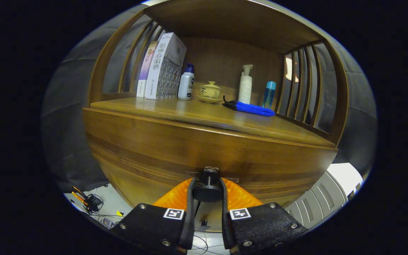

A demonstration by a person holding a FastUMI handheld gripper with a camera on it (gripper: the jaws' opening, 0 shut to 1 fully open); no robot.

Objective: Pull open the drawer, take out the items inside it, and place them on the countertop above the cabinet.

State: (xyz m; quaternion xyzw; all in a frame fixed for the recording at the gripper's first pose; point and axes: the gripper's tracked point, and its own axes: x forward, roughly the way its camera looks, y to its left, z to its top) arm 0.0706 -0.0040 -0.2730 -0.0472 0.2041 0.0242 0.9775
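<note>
The wooden cabinet's drawer front (175, 148) stands close ahead of me. Its dark round knob (208, 193) sits between my two fingers, and my gripper (207, 182) is shut on it, one finger pressing on each side. The drawer's inside is hidden, so nothing in it can be seen. Above the drawer front lies the wooden countertop (190, 111), inside a shelf frame with slatted sides.
At the back of the countertop stand two books (159, 67), a white bottle with a blue cap (186, 83), a lidded tea cup (210, 92), a white pump bottle (245, 85) and a blue bottle (269, 94). A blue folded cloth (251, 108) lies before them. Cables (90, 203) lie on the floor, lower left.
</note>
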